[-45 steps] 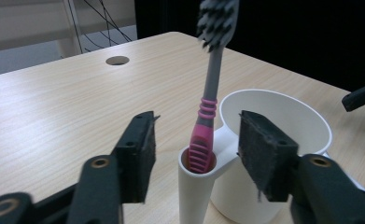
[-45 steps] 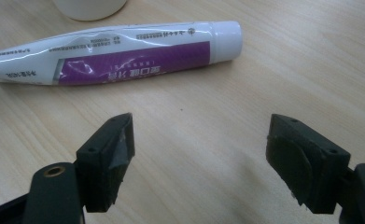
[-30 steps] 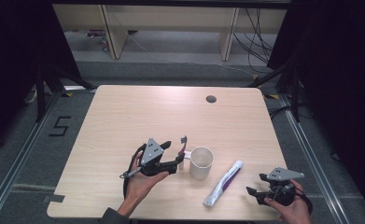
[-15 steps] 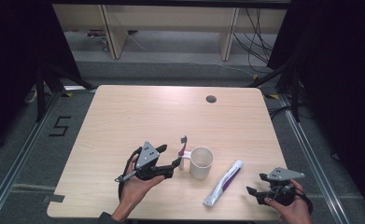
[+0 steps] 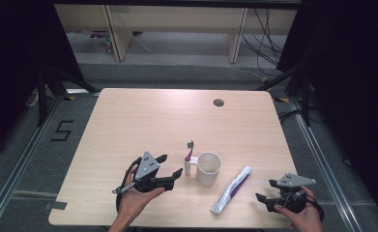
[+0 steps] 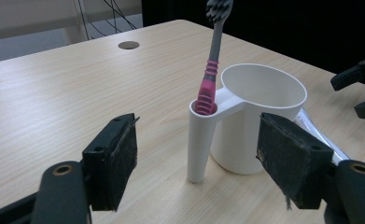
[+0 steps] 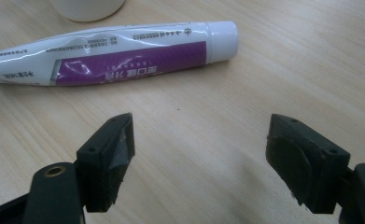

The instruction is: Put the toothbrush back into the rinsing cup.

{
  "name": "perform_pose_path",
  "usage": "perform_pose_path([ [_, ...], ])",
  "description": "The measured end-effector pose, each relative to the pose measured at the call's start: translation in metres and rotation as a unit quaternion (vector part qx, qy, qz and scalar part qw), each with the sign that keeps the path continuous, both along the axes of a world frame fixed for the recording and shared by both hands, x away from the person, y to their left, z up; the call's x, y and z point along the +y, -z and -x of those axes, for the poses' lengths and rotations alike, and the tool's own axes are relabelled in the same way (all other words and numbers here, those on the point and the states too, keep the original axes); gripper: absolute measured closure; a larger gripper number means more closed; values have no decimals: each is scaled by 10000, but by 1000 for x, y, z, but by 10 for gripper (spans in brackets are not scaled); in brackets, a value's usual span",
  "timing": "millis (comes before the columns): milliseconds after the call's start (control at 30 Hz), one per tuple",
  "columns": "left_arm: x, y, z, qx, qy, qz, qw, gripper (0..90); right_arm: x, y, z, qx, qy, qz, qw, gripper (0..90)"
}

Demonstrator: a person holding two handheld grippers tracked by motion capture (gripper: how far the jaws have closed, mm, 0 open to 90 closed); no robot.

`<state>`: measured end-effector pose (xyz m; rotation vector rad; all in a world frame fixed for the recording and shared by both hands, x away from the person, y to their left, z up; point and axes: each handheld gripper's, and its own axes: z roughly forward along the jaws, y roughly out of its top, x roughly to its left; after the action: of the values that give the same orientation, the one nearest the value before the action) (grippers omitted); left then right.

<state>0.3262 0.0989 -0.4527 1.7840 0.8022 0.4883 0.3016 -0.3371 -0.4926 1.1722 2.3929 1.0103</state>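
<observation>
Toothbrush [image 6: 211,70] stood upright, bristles up, in the side holder tube of the white cup [image 5: 209,168], untouched. Left gripper [image 5: 171,168] sat just left of the cup, jaws having just been opening, released, with nothing pressed between the pads; the holder tube stood ahead of the gap. Right gripper [image 5: 265,191] was right of the cup, also released and empty. Toothpaste tube [image 5: 232,189] lay flat between the cup and the right gripper. Table hole [image 5: 219,102] was well beyond the cup.
</observation>
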Motion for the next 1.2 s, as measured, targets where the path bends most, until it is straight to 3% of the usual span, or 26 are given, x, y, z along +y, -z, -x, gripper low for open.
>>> perform_pose_path([
  [100, 3, 1, 1, 9, -8, -4, 10000, 286, -1, 2, -2, -104, -97, 23, 9999, 247],
  [167, 4, 2, 2, -11, -5, 36, 10000, 286, 0, 1, -1, -8, -73, 4, 10000, 247],
  [333, 9, 5, 5, 16, -36, -35, 10000, 286, -1, 2, -2, -101, -94, 17, 9999, 247],
  [500, 14, 8, 7, 56, -52, -75, 9999, 284, 1, 0, 2, 109, 107, -99, 9998, 247],
  [600, 16, 11, 8, 81, -46, -127, 9999, 280, -3, 0, 0, -115, 19, 36, 9999, 247],
  [667, 17, 13, 8, 95, -15, -128, 9999, 279, -3, 0, 0, -123, 10, 47, 9999, 247],
  [700, 17, 14, 9, 94, -13, -108, 9999, 278, -2, 0, 2, 28, 91, -51, 9999, 247],
  [733, 18, 14, 10, 132, -28, -193, 9997, 277, -3, 1, 2, -31, 63, -27, 10000, 247],
  [800, 19, 17, 12, 150, -3, -226, 9996, 272, -2, 1, 3, 64, 119, -61, 9999, 247],
  [867, 20, 19, 15, 172, 13, -251, 9995, 267, -4, 1, 1, -79, 53, 21, 10000, 247],
  [1000, 24, 25, 21, 218, 24, -320, 9992, 246, -5, 1, 1, -127, 26, 42, 9999, 247],
  [1200, 31, 31, 29, 273, -25, -322, 9991, 222, -3, 1, 4, 102, 177, -93, 9997, 247],
])
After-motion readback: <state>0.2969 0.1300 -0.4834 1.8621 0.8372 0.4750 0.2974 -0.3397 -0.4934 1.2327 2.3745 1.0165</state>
